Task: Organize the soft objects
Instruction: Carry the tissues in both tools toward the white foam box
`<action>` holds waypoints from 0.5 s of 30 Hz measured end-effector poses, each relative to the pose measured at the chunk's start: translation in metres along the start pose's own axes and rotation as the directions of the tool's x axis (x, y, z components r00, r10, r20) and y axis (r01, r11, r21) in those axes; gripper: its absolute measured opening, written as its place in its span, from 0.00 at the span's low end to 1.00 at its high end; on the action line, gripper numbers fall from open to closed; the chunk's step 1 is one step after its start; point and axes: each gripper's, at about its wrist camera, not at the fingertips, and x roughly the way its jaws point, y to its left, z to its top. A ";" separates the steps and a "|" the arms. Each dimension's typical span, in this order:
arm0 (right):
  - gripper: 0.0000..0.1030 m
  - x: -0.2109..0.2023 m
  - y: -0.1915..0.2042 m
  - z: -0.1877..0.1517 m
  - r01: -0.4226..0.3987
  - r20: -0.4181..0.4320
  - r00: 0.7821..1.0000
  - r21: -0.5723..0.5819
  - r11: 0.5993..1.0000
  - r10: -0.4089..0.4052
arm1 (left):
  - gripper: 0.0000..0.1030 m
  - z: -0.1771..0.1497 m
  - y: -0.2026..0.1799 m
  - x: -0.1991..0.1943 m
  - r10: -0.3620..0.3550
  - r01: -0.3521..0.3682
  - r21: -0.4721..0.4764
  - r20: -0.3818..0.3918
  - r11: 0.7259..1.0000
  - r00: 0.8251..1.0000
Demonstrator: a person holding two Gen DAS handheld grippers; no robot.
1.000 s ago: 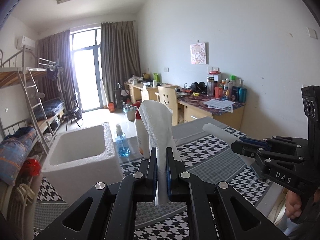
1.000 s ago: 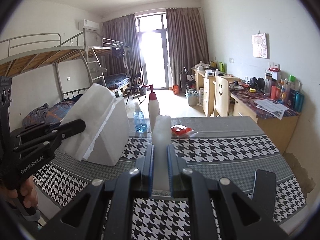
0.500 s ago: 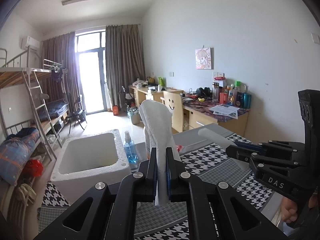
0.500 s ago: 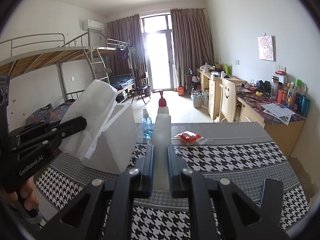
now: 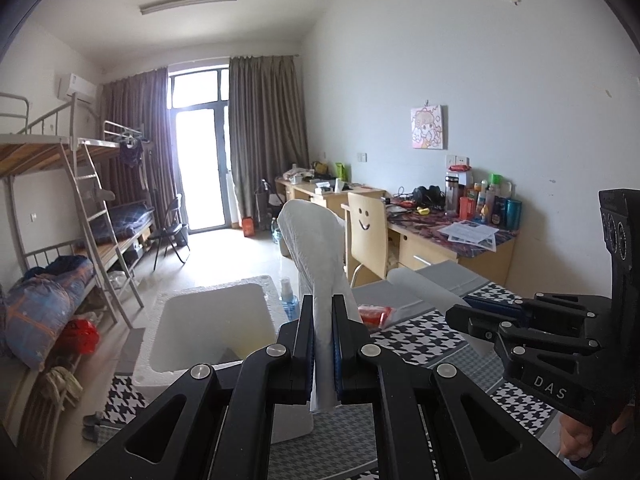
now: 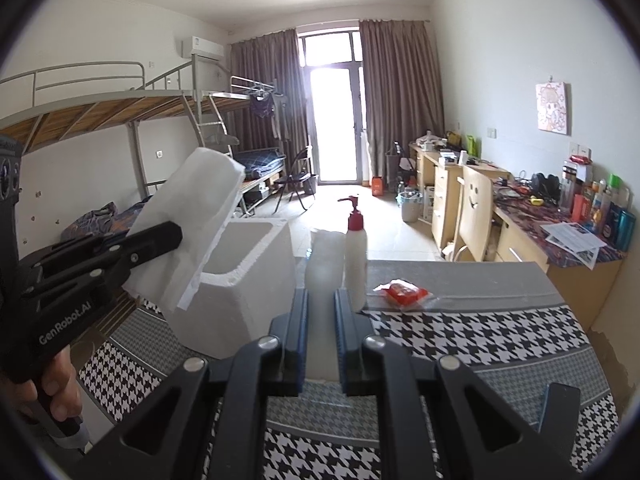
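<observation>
left claw (image 5: pixel 323 344) pinches white cloth (image 5: pixel 316 248) | right claw (image 6: pixel 321 332) pinches its other end | cloth held up between both, over bench (image 6: pixel 460 328), beside foam box (image 5: pixel 208 320) | likely stretched taut for folding or boxing

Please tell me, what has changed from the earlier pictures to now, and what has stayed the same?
Both claws carried the white folded sheet up and toward the white foam box; in both views the box now sits lower and its inside shows more. Nothing was taken hold of or let go: the left claw and right claw stay shut on the sheet. The pump bottle, red packet and box kept their places on the table.
</observation>
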 end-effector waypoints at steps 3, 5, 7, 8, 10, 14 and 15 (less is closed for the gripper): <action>0.15 0.007 0.004 0.004 -0.008 -0.005 1.000 -0.004 1.000 0.008 | 0.07 0.002 0.006 0.003 0.022 -0.022 -0.011 -0.001 1.000 1.000; 0.15 0.012 0.007 0.007 -0.015 -0.009 1.000 -0.009 1.000 0.015 | 0.07 0.002 0.011 0.005 0.037 -0.037 -0.018 -0.004 0.999 0.999; 0.15 0.016 0.008 0.011 -0.024 -0.013 1.000 -0.009 1.000 0.024 | 0.07 0.003 0.015 0.007 0.051 -0.051 -0.028 -0.007 0.998 0.999; 0.15 0.019 0.009 0.013 -0.031 -0.016 0.999 -0.010 0.999 0.030 | 0.07 0.003 0.017 0.007 0.057 -0.057 -0.030 -0.008 0.998 0.998; 0.15 0.022 0.012 0.015 -0.035 -0.018 0.999 -0.015 0.999 0.035 | 0.07 0.003 0.019 0.009 0.070 -0.071 -0.034 -0.009 0.997 0.997; 0.15 0.029 0.018 0.019 -0.043 -0.025 0.999 -0.034 0.999 0.042 | 0.07 0.004 0.025 0.012 0.092 -0.092 -0.043 -0.015 0.995 0.996; 0.15 0.030 0.020 0.021 -0.046 -0.026 0.999 -0.037 0.998 0.045 | 0.07 0.004 0.027 0.013 0.094 -0.095 -0.046 -0.017 0.994 0.995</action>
